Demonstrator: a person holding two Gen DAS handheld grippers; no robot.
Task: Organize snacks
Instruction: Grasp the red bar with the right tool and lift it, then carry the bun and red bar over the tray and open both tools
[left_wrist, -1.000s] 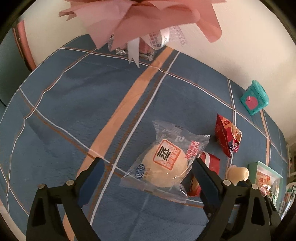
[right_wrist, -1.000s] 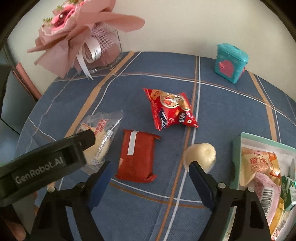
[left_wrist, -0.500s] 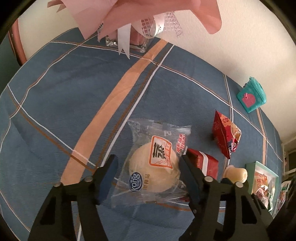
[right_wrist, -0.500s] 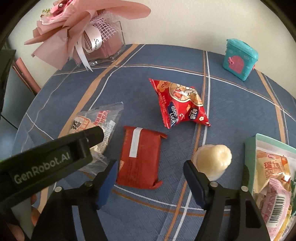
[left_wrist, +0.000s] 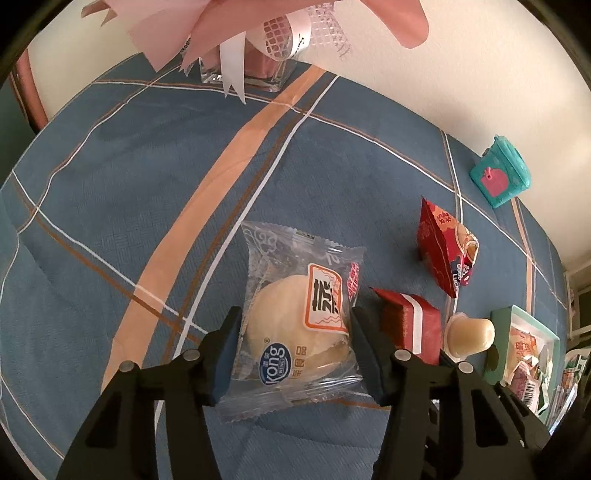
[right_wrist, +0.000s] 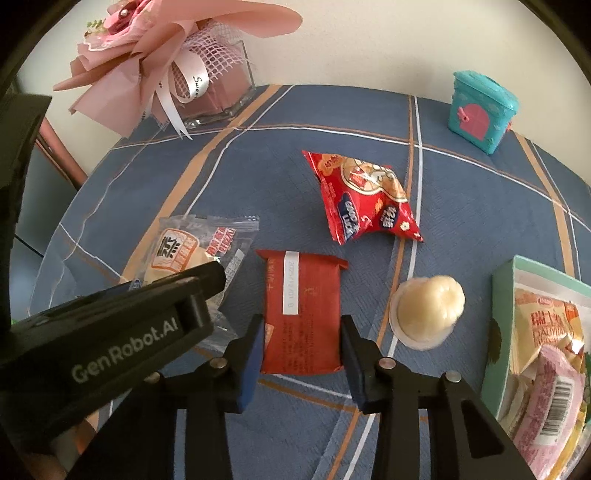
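Snacks clamped for lifting into box (right_wrist: 503, 295): bun pack (left_wrist: 295, 314) in left gripper (left_wrist: 293, 347), red bar (right_wrist: 301, 310) in right gripper (right_wrist: 302, 347), jaws just closed

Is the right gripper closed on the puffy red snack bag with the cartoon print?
No, the right gripper is closed on the flat red packet; the puffy red bag lies untouched farther back on the tablecloth.

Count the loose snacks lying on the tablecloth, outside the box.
4: clear-wrapped bun at left, flat red pack beside it, red triangular bag behind, jelly cup near the green box.
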